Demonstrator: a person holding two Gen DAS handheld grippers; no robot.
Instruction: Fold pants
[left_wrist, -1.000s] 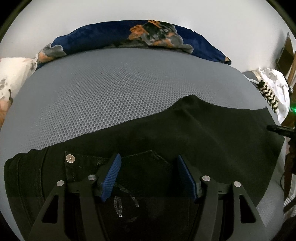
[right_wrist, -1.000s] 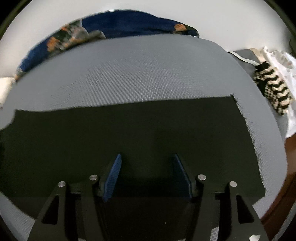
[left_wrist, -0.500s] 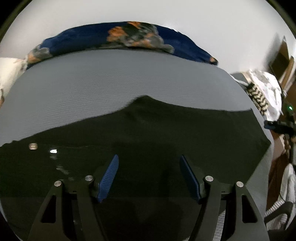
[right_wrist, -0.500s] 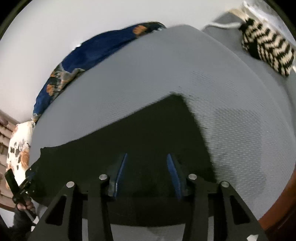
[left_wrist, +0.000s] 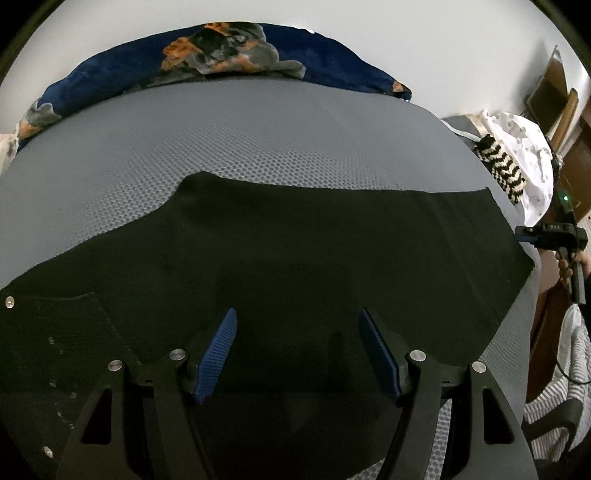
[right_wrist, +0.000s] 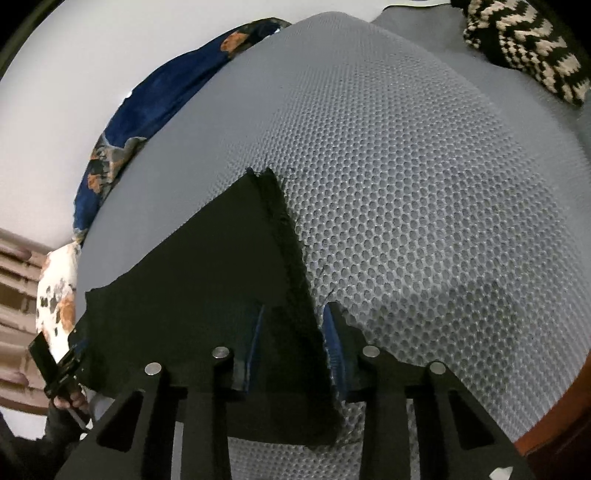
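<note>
The black pants (left_wrist: 295, 258) on the bed (left_wrist: 258, 140) look limp and light; the left gripper (left_wrist: 297, 350) hovers open, while the right gripper (right_wrist: 295, 339), half open, straddles the frayed hem (right_wrist: 284, 229), the best hold.

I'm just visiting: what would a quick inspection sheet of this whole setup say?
Surface: grey mesh mattress.
Job's things: black pants spread flat; hem end frayed.
Clutter: zigzag knit, white spotted cloth at one end.
Grippers: left gripper open above the pants; right gripper straddles the hem edge, not closed.
Cables: thin dark cable beside the bed.
Surroundings: blue patterned blanket, white wall.
</note>
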